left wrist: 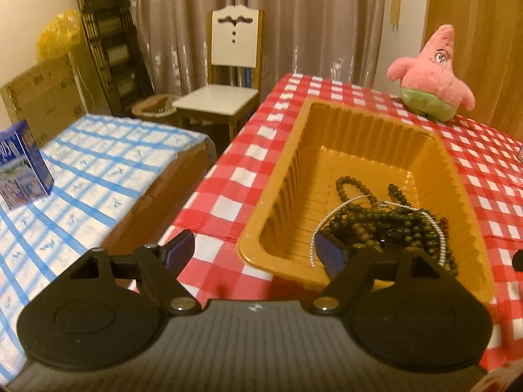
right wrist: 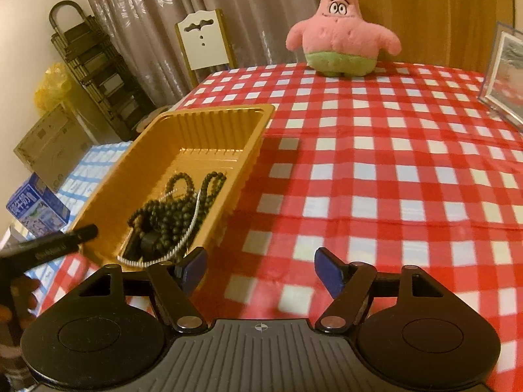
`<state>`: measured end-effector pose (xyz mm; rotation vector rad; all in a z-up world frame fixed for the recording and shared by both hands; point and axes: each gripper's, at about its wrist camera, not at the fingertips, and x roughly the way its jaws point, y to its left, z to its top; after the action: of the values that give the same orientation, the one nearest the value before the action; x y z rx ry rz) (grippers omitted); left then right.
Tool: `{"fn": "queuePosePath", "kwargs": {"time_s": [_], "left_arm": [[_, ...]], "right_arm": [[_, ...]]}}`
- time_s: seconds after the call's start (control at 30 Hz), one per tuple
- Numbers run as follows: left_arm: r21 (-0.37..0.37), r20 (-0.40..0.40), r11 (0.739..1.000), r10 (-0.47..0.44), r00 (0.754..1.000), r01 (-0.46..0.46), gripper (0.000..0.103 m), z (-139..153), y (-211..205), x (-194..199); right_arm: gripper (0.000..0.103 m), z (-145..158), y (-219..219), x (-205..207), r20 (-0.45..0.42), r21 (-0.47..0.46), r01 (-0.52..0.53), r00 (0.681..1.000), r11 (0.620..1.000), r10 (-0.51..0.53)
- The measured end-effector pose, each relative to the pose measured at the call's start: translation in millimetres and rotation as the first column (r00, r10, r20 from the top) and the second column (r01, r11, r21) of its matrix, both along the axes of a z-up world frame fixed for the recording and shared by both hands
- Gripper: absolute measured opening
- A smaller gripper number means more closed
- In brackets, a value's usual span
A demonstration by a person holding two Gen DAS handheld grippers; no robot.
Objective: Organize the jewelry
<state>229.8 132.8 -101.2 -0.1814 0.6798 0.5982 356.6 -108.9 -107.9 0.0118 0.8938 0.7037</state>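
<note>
My left gripper (left wrist: 258, 251) hung over the near end of the gold tray (left wrist: 278, 176), its jaws spread wide with nothing between the pads; the tangle of dark bead strands (left wrist: 395, 225) and a thin silver chain (left wrist: 330, 219) lay in the tray just ahead of my right-hand finger of that gripper, heaped toward the near end, the tray's long axis running away from the fingers toward the pink plush toy (left wrist: 434, 75). My right gripper (right wrist: 260, 269) stood equally wide and empty over bare red-checked tablecloth (right wrist: 392, 176), the tray (right wrist: 209, 124) off to the left of its fingers, the beads (right wrist: 176, 215) just beyond its left fingertip. No jewelry showed loose on the cloth (at least none in either view), so the tidying looked nearly done. Of the two, my left was nearer the heap and would be better placed for any further reach.
</note>
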Motion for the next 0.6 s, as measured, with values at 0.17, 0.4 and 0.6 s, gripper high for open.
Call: {"fn": "queuePosePath", "kwargs": {"time_s": [0.17,0.4,0.6], "left_arm": [[0.074,0.029,0.997,-0.032,0.999,0.029,0.094,29.0,-34.4,-21.7],[0.139,-0.006,0.979,-0.152,0.988,0.151,0.098,51.9,-92.5,-41.5],[0.034,-0.047,0.976,-0.215,0.975,0.217,0.098,64.9,-117.6,-50.0]], "right_arm": [[0.073,4.9,-21.9,-22.5,0.024,-0.033,0.005,1.000,0.999,-0.004],[0.073,12.7,-46.2,-57.9,0.086,-0.089,0.032,0.996,0.996,-0.024],[0.073,28.8,-66.8,-77.2,0.057,-0.083,0.042,0.998,0.996,-0.037]]}}
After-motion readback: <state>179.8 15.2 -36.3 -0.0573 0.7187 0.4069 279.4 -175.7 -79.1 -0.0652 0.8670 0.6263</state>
